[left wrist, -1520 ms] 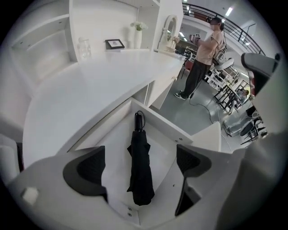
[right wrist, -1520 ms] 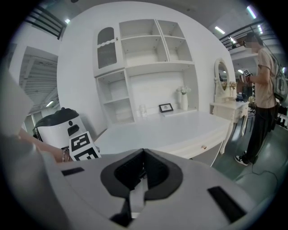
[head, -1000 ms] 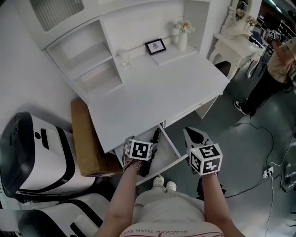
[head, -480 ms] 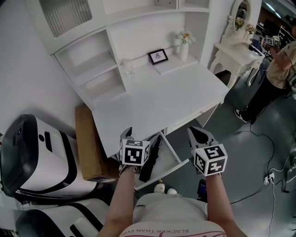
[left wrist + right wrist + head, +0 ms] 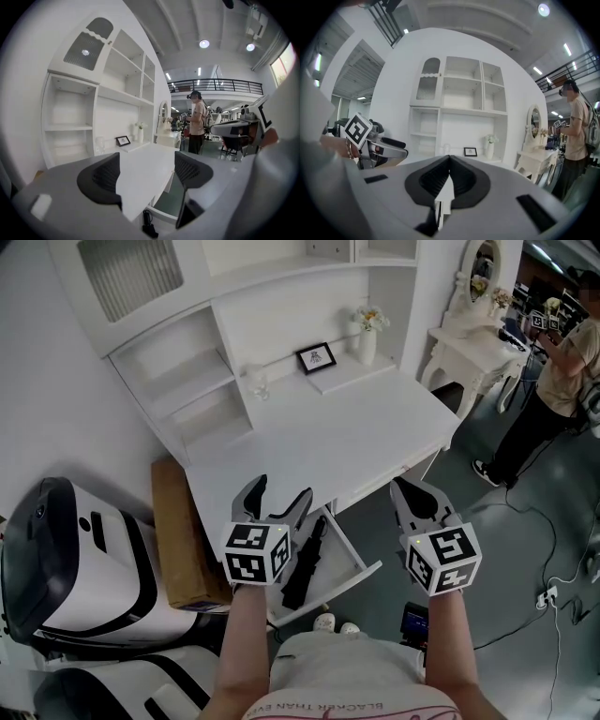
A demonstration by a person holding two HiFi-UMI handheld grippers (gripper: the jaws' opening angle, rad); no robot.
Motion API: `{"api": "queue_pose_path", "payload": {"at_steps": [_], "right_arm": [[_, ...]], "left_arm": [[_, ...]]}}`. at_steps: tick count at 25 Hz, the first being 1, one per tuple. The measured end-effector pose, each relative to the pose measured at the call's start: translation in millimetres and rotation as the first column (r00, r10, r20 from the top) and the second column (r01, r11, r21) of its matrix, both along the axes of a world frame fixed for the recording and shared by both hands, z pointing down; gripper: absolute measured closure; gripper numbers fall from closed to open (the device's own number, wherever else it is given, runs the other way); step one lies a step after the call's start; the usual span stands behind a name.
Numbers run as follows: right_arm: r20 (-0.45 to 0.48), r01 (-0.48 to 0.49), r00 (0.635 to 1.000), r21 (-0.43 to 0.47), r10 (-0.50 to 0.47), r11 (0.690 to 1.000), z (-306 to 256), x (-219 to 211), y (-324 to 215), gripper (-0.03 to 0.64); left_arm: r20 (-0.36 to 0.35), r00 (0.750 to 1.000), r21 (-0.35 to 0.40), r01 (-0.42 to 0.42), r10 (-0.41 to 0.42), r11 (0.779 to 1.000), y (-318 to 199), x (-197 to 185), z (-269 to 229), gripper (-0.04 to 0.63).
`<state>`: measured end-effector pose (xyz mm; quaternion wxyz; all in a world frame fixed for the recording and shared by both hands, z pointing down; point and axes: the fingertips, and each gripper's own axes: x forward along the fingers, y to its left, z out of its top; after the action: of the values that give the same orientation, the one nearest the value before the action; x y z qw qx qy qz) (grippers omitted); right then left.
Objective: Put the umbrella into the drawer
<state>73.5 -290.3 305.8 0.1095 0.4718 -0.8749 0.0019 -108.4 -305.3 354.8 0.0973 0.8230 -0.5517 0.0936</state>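
1. Both claws have gone up since a moment ago. Our left claw (image 5: 279, 493) was down by the drawer (image 5: 349, 570) then. Now it hangs higher, in front of the edge of the bench (image 5: 328, 427).
2. Our left claw is wide open, though its jaws have just closed a little. Nothing is between them. In the left gripper view we look through the gap at the white bench top.
3. Our right claw (image 5: 405, 491) has its jaws pressed together, with nothing in them. It is to the right of the drawer, over the grey floor (image 5: 511, 549).
4. We see the umbrella (image 5: 305, 561) in the drawer, where it was before. It is black and folded up, and it lies the long way in the drawer. No claw touches it.
5. We see the drawer pulled out from under the front of the bench.
6. At the back of the bench stand a small picture (image 5: 316, 333) and a white vase (image 5: 367, 334) with flowers. They are near each other, and the vase is on the right.
7. We see a brown box (image 5: 178, 540) on the floor, just beside the left end of the bench.
8. We also see a person (image 5: 553, 381) standing far off to the right, well apart from the bench.
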Motion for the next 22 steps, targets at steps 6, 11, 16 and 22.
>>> {"api": "queue_pose_path", "payload": {"at_steps": [6, 11, 16, 22], "right_arm": [[0.012, 0.035, 0.999, 0.097, -0.036, 0.995, -34, 0, 9, 0.609], [0.018, 0.054, 0.998, 0.147, -0.057, 0.988, -55, -3, 16, 0.609], [0.042, 0.019, 0.999, 0.213, -0.029, 0.977, -74, -2, 19, 0.609], [0.06, -0.013, 0.998, 0.28, -0.004, 0.96, -95, 0, 25, 0.609]], "left_arm": [[0.035, 0.999, 0.178, -0.038, 0.032, 0.983, 9, 3, -43, 0.424], [0.018, 1.0, 0.288, 0.008, -0.013, 0.958, 18, -4, -80, 0.586], [0.02, 0.999, 0.356, 0.016, -0.025, 0.934, 25, -10, -104, 0.586], [0.017, 0.999, 0.439, 0.036, -0.048, 0.898, 39, -20, -134, 0.586]]}}
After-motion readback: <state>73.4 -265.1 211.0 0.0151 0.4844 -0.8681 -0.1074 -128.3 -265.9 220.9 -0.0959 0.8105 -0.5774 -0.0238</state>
